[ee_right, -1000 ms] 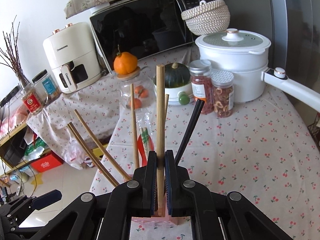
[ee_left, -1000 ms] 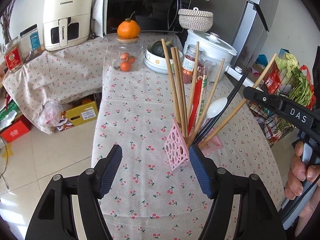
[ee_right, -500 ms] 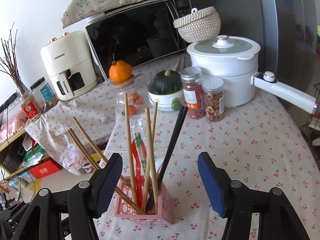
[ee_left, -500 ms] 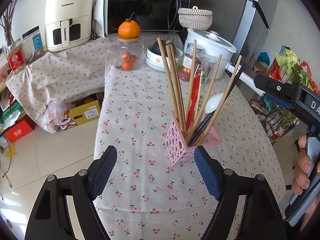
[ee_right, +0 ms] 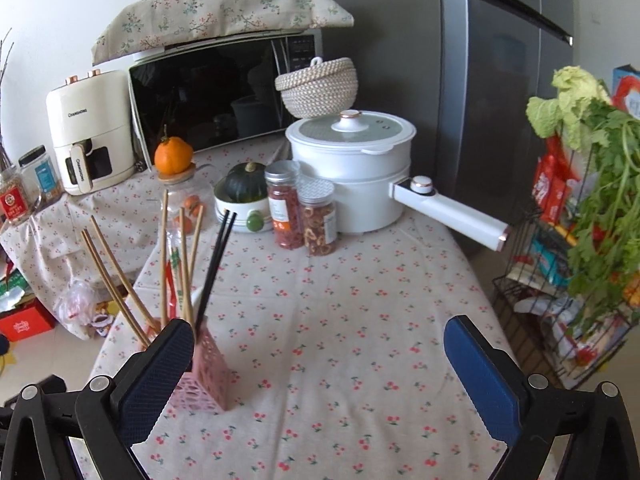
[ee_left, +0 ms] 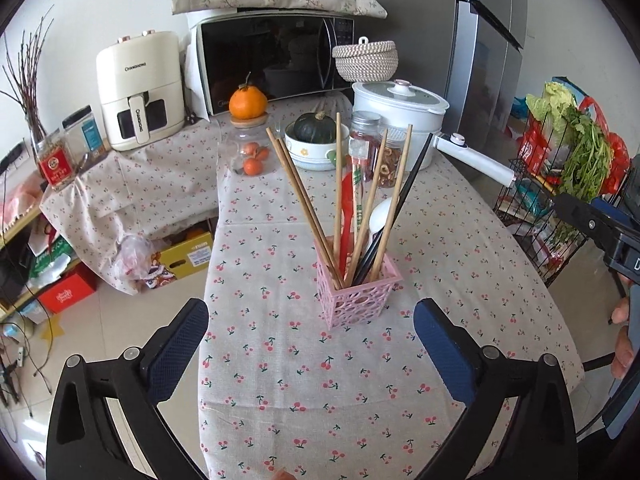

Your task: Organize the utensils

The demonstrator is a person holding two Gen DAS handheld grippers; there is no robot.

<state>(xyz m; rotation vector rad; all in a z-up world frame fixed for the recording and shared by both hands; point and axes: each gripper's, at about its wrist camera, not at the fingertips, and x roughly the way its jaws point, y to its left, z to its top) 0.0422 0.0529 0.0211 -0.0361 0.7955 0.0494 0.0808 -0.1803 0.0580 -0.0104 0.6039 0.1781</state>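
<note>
right hand-held gripper [ee_right: 320, 364] finger [ee_right: 154, 380] hides part of pink holder [ee_right: 208, 372].

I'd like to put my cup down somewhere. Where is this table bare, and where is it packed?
Bare cloth lies in front of the pink holder, and on the table between the holder and the jars. The far end is crowded: jars, squash bowl, white pot, glass jar of oranges.
</note>
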